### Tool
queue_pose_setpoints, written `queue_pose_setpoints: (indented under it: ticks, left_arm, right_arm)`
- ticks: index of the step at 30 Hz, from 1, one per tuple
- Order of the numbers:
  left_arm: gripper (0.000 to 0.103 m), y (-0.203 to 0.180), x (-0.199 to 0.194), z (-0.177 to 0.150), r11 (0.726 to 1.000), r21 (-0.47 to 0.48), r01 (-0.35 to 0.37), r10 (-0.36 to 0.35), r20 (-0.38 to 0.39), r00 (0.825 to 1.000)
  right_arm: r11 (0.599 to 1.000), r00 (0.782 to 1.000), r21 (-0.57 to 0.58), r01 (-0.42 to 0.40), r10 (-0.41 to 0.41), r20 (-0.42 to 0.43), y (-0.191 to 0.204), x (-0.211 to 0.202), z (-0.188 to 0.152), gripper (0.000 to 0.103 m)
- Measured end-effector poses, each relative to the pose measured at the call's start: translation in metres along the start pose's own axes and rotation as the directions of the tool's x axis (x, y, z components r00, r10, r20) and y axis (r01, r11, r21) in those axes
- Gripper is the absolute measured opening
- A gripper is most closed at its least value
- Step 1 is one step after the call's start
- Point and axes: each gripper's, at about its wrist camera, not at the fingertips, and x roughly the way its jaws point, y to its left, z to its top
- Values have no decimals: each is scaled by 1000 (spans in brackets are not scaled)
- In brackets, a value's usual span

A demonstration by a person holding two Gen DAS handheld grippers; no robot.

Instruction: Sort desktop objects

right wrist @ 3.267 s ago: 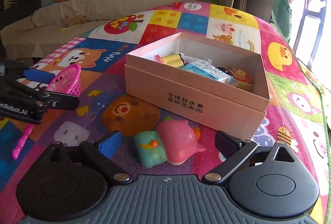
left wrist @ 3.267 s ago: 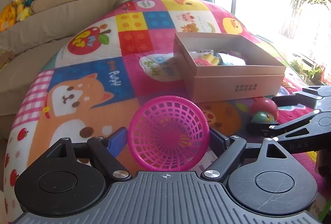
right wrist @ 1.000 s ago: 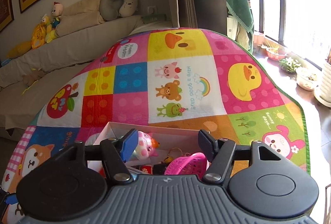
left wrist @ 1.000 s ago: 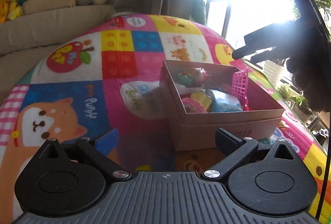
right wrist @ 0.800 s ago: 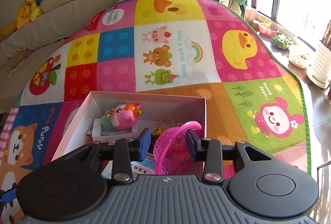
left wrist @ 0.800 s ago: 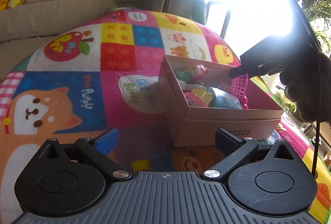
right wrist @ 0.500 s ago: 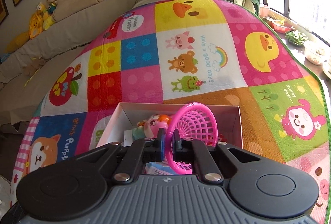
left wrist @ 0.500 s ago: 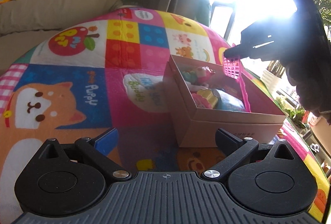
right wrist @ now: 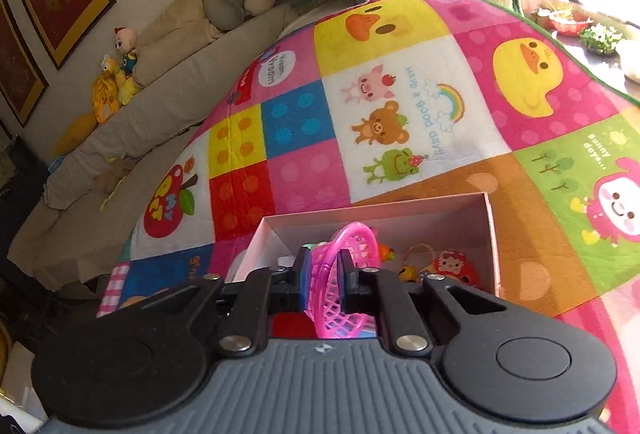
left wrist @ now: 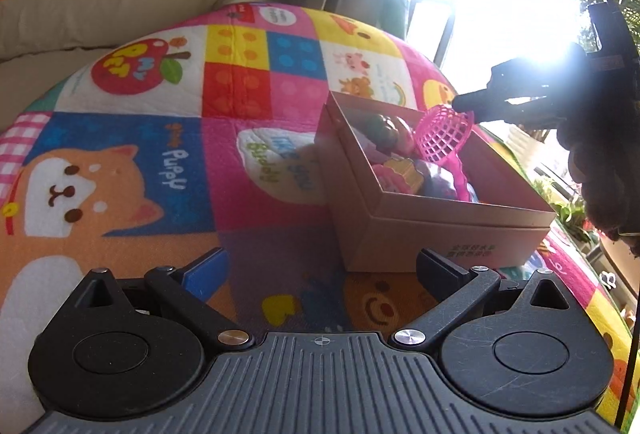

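Note:
A pink cardboard box stands on the colourful play mat and holds several small toys. My right gripper is shut on the rim of a pink plastic net scoop and holds it over the box. In the left wrist view the scoop hangs tilted above the box's far side, with its handle running down into the box, held by the right gripper. My left gripper is open and empty, low over the mat in front of the box.
A beige sofa with plush toys and a neck pillow runs along the mat's far side. A bright window and potted plants lie to the right. Toys in the box include a red figure and a yellow one.
The right gripper closed on the pink scoop inside the box and has lifted it; it now tilts above the box. The left gripper stayed open and has barely moved.

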Motion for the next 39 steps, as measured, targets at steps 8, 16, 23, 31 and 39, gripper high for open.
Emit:
queue_pose_setpoints:
  ticks: [8,16,23,31,39]
  left_arm:
    - [103,-4,2,-3,999,21,-25,26,-13,1000]
    - [103,-17,4,-15,988,100,-114,120,-60,991]
    - [103,-24,1,-28,971,91,-220,229,-108,967]
    - [103,-26,1,-30,959,99,-266,276,-107,955]
    - [103,-28,2,-32,962,102,-255,265,-103,959]
  right_arm:
    - [916,949,-248,316,-304,86,-8,-30,-23,48]
    - [916,954,-294,275,-222,203,15,-95,-108,100]
    - [934,971,-270,234,-213,106,27,-90,-164,103]
    - [912,952,-288,290,-307,-13,30,-42,-171,103]
    - [925,954,-236,298,-296,46,21,-40,-175,103]
